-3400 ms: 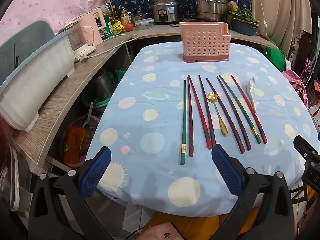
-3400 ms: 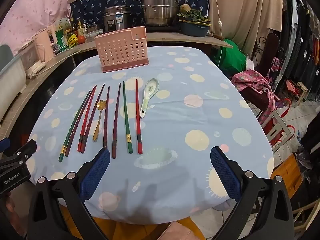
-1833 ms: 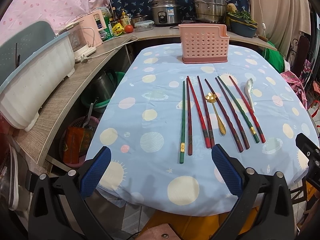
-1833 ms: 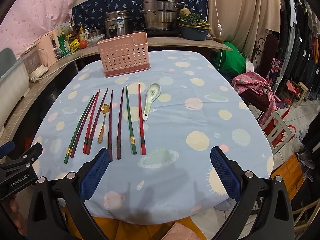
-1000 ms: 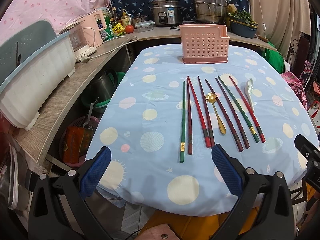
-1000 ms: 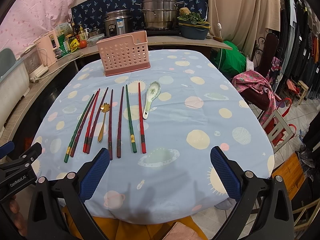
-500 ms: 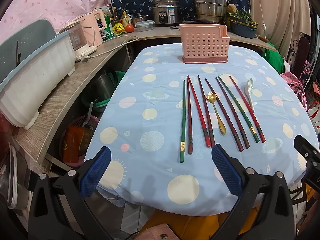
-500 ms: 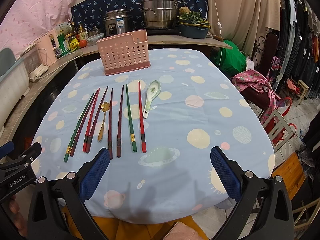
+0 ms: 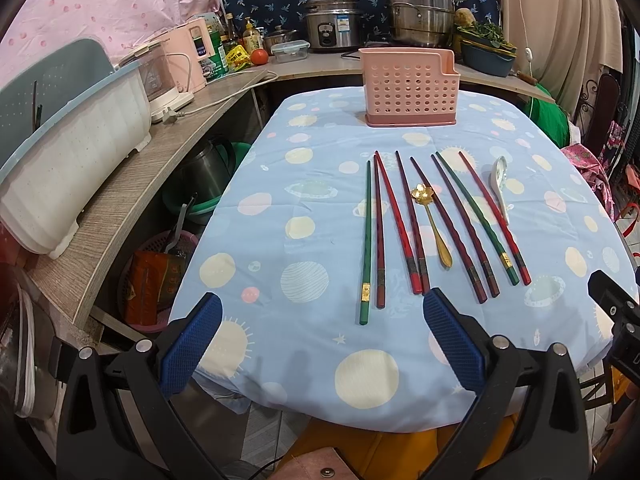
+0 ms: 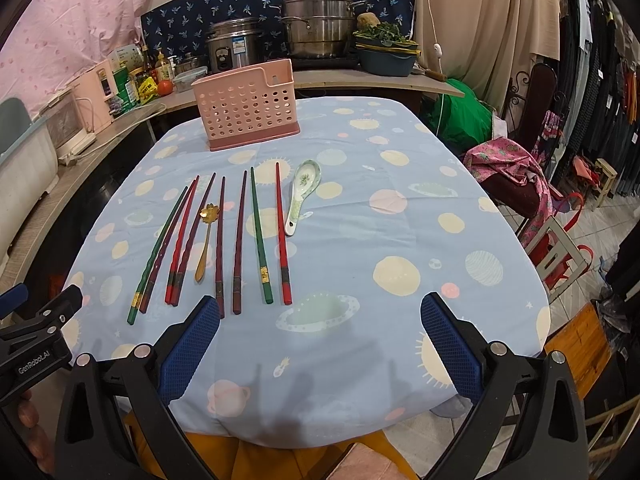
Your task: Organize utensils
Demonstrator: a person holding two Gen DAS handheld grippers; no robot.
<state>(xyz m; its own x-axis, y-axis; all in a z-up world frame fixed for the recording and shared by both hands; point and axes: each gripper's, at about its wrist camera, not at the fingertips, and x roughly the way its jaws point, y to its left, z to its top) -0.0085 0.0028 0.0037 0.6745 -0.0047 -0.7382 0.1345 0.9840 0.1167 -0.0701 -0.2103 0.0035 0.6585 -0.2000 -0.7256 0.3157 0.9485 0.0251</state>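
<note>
Left gripper: jaws wide, empty, above the table's near edge, toward its left corner.
Right gripper: jaws wide, empty, above the near edge, right of the chopstick ends.
Table: covered in a light blue cloth with pale circles.
Caddy: pink, perforated, upright at the middle of the far edge; contents not visible.
Chopsticks: eight, red, dark red and green, flat in a row on the middle of the table, thick ends toward the near edge, tips toward the caddy.
Leftmost pair: green stick just beside a dark red one.
Gold spoon: flower-shaped bowl toward the caddy, lying among the chopsticks, near the middle of the row.
White spoon: ceramic, green pattern, just right of the rightmost red stick, bowl toward the far edge.
Counter: runs along the table's left side and far edge; holds a white bin, a pink appliance, a rice cooker and a steel steamer.
</note>
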